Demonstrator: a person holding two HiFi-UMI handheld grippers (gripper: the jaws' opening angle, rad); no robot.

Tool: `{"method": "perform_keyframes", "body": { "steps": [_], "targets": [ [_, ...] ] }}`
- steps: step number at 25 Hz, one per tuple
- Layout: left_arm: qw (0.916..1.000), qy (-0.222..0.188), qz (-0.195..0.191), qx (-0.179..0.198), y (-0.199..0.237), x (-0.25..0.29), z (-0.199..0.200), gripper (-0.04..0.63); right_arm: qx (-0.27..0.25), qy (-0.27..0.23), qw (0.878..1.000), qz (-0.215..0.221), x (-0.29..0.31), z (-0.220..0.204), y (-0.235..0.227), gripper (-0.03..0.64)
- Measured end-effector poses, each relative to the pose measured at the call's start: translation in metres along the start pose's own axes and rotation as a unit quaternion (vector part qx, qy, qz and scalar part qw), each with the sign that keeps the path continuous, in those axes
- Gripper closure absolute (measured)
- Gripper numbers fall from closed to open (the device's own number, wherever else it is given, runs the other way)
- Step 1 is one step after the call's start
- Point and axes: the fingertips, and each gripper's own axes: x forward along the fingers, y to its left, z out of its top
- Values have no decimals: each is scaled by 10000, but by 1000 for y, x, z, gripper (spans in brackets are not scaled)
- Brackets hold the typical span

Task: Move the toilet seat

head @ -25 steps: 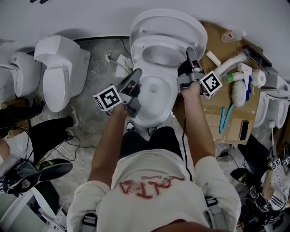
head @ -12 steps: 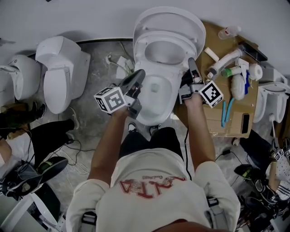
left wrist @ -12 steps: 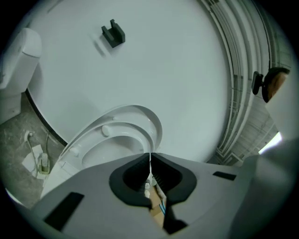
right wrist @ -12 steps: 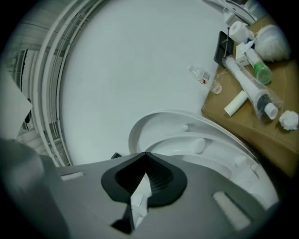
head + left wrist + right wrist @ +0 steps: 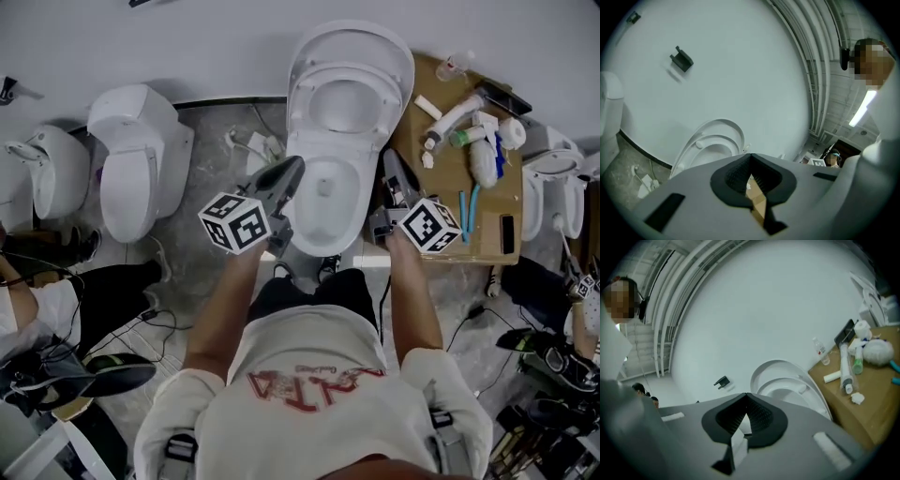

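Your head camera looks steeply down from well above, over your own shoulders and forearms, with the toilet (image 5: 328, 192) at top centre and the cardboard table (image 5: 441, 187) to its right. The camera on your left gripper (image 5: 293, 165) sits close behind the jaws and faces almost level at the white wall (image 5: 740, 70) — the raised toilet seat (image 5: 715, 139) shows low in frame. The one on your right gripper (image 5: 388, 157) faces the same wall. All three views share the seat; the head and right gripper views share the table; both gripper views share a black wall bracket (image 5: 681, 59).
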Motion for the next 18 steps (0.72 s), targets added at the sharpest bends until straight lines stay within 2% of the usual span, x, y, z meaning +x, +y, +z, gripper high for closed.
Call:
{"method": "perform_keyframes", "body": {
  "steps": [6,11,14,18],
  "targets": [
    [9949,59,127,997,-34,-62,12,586,-1122,52,9937,-43,-51,-11,66,614],
    [9835,-66,186,1799,-67,-103,30,586,-1979,95,9799,245,-79,-7,125,614],
    [9790,-175,85,2028,-83,-123,42,586,-2506,25,9676,312,-89,1,157,614],
    [9732,-393,81,2264,-96,-144,60,586,-2835,-127,9576,489,-99,12,196,614]
  ]
}}
